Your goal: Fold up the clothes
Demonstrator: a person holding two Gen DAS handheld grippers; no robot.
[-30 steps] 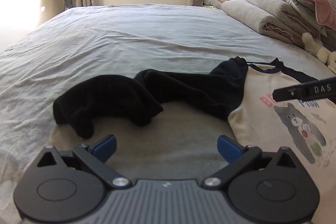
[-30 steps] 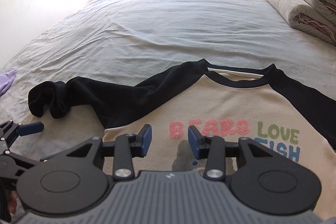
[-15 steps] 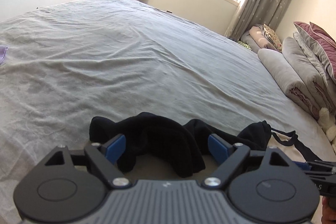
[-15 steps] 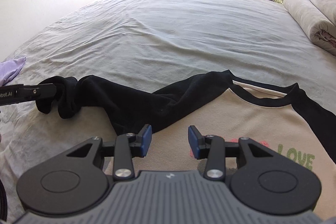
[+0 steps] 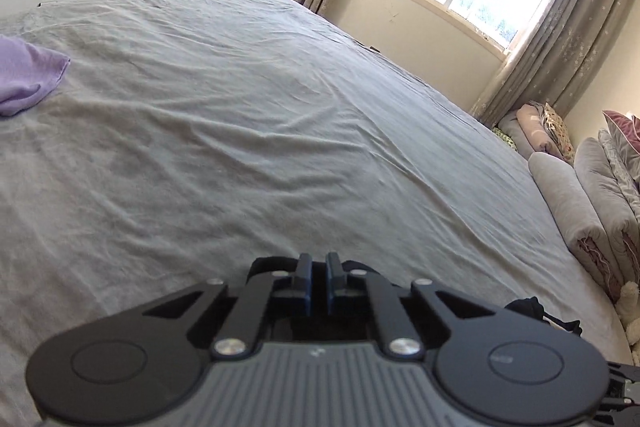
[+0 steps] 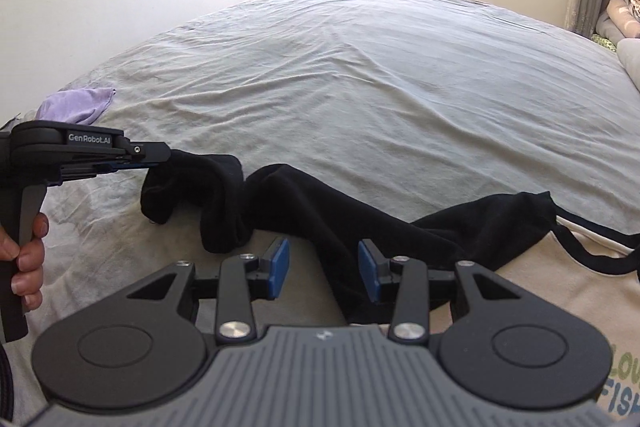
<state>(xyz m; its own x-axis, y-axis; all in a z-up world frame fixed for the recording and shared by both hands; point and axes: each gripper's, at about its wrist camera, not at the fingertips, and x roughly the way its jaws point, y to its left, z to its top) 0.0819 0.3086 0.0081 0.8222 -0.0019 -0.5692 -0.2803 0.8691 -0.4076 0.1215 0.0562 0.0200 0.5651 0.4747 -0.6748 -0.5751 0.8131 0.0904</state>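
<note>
A second ago the left tool (image 6: 154, 163) stood wide short of the black sleeve (image 6: 224, 195); its jaws have just been closing, and now they pinch the sleeve's cuff end, at nine o'clock in the right wrist view. The sleeve trails toward three o'clock to the cream shirt (image 6: 560, 291), which lies flat on the grey bed (image 6: 360, 87). The right tool (image 6: 323, 269) hovers half open over the sleeve's middle, gripping nothing. A hand (image 6: 24, 259) wraps the left tool's handle. A purple cloth (image 6: 76, 105) lies at ten o'clock.
</note>
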